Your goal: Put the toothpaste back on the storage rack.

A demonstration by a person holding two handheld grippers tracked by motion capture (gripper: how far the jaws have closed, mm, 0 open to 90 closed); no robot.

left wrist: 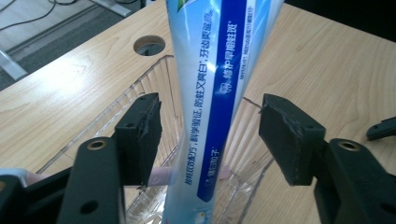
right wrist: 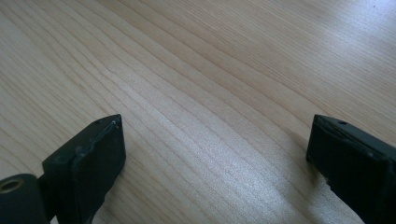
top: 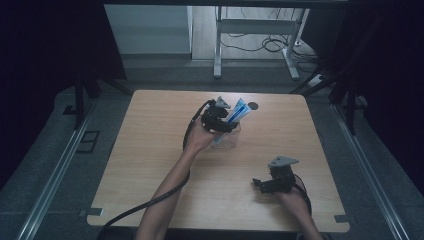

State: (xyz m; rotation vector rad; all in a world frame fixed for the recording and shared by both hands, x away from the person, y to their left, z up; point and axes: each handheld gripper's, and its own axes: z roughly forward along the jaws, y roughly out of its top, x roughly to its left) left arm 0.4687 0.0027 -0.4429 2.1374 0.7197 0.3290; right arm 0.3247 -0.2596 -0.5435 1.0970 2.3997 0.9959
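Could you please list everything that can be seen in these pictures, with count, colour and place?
light wooden table: one, pale wood, centre of the high view, with a round hole near its far edge
clear plastic basket: one, transparent, far middle of the table
blue and white toothpaste tube: one, standing tilted in the basket, between the left gripper's jaws with gaps on both sides
metal desk frame: one, grey, on the floor beyond the table, cables around it
left gripper: one, black, at the basket, jaws apart
right gripper: one, black, low over bare wood at the table's near right, open
forearms: two, entering from the bottom edge
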